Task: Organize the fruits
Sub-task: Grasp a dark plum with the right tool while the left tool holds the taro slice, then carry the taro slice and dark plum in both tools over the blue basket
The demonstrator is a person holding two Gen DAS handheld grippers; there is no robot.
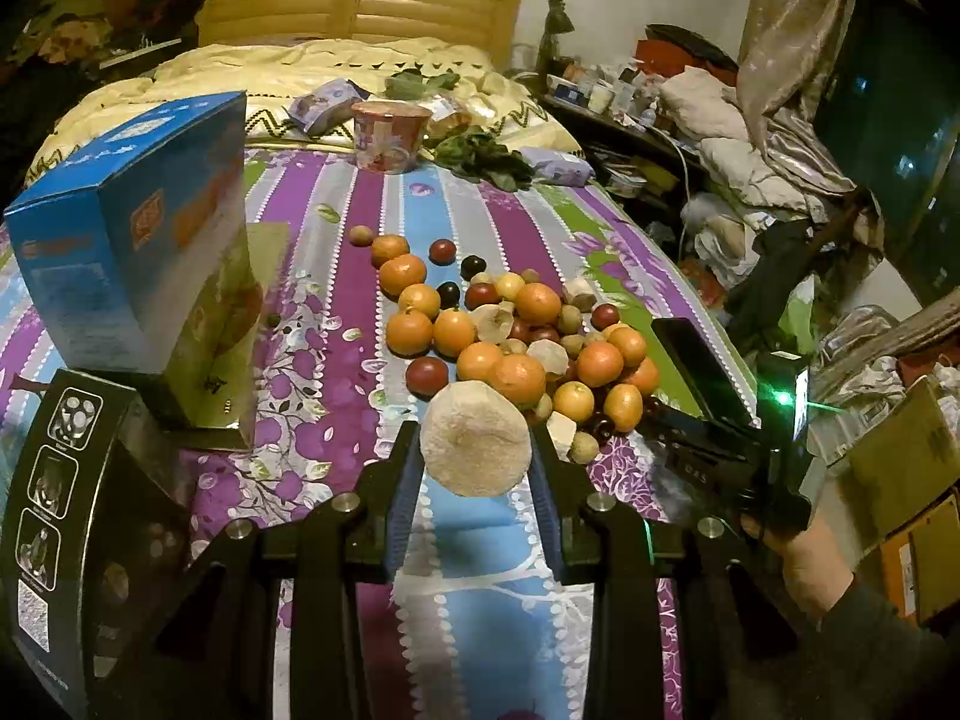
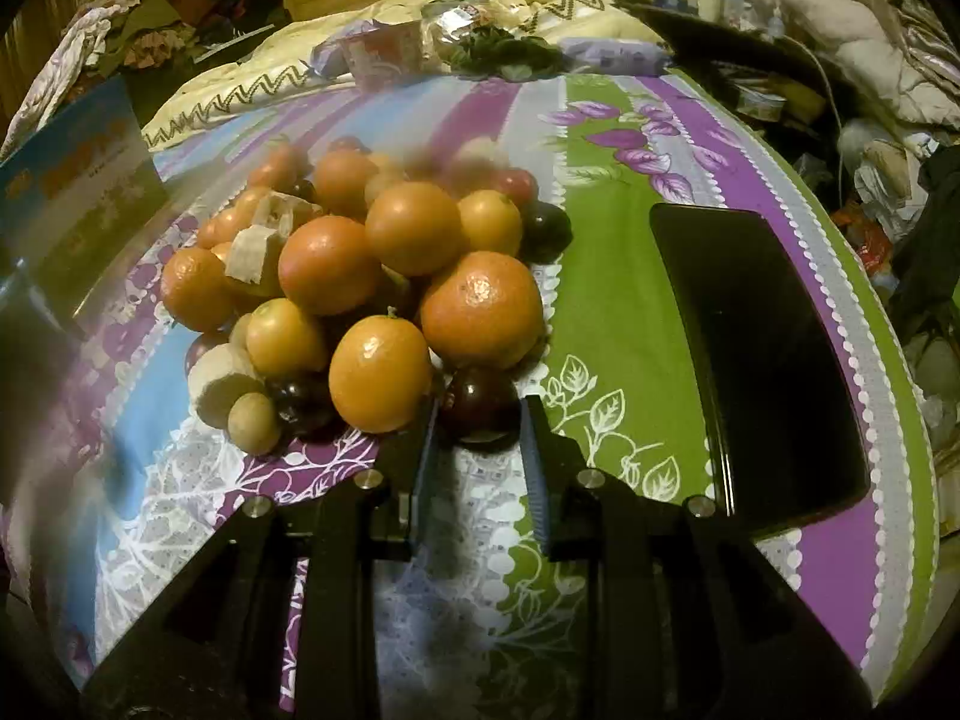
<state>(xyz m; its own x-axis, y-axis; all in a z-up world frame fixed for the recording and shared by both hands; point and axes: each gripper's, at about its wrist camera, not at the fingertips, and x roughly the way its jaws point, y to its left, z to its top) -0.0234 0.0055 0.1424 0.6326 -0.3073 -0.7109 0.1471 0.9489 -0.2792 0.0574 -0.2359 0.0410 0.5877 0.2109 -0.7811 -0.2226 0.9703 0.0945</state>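
**Fruit heap on the bed, both tongs loaded**

Partly, the scene hides itself. Left of the right wrist view a soft smear blurs the blue box [image 2: 78, 180] and the far fruit, and the corners of both views go dark. Most of the right gripper [image 1: 651, 411] is masked in the left wrist view by its own black body and the black tray [image 1: 699, 369] beside it; only part of the hand [image 1: 798, 564] and a dark sleeve show at the edge. Print on the black box [image 1: 60, 480] at the lower left is too small to read.

A striped sheet [image 1: 336, 372] of purple, blue, grey and green with leaf patterns covers the bed, with a cream quilt [image 1: 312, 69] and a wooden headboard [image 1: 360, 6] behind. A pink cup [image 1: 390, 135], packets and green leaves lie past the fruit. Clothes and clutter crowd the right side of the room.

Oranges [image 1: 516, 378], dark plums and small tan fruits form one heap [image 2: 360, 276] mid-sheet. The left gripper [image 1: 474, 450] clamps a pale, rough round fruit [image 1: 474, 438] between its pads, lifted off the sheet just short of the heap. The right gripper [image 2: 477, 420] sits at the heap's near edge with a dark plum [image 2: 480, 408] between its pads, on the sheet beside an orange [image 2: 378, 372]; whether both pads press it I cannot tell.
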